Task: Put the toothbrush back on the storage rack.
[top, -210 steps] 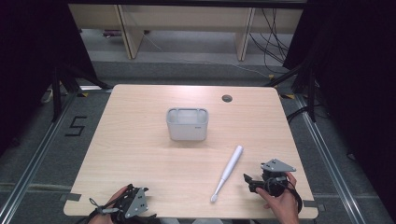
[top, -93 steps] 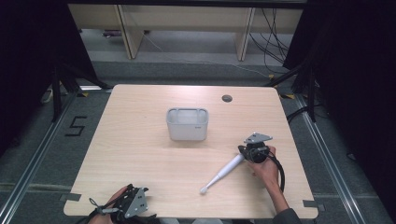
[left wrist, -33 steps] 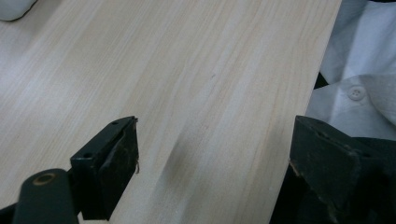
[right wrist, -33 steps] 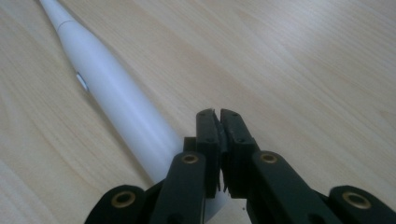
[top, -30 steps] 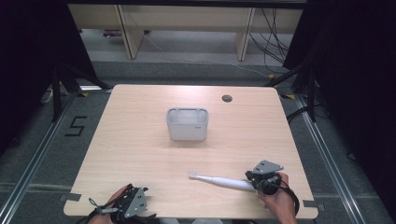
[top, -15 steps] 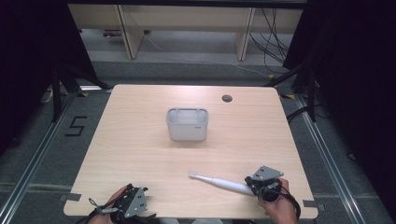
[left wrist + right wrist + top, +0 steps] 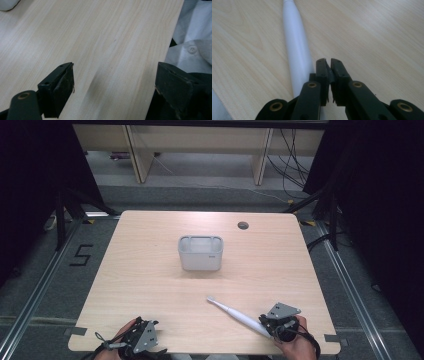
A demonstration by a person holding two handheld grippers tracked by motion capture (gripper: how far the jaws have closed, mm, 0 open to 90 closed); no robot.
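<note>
From the high view, the white electric toothbrush point(image 7: 236, 314) is lying flat on the desk point(image 7: 150, 270) near the front right corner, brush head aimed toward the middle and its thick handle end right at the right gripper point(image 7: 276, 324). The grey plastic bin point(image 7: 200, 253) sits around the middle of the desk, well away from the brush, and the left gripper point(image 7: 141, 340) is parked at the front edge near the left corner. In the left gripper view, its two black jaws are spread wide with just bare wood between them, right by the desk edge. In the right gripper view, the jaws are pressed together with nothing in them, and the toothbrush point(image 7: 295, 47) lies just to their left, not gripped.
</note>
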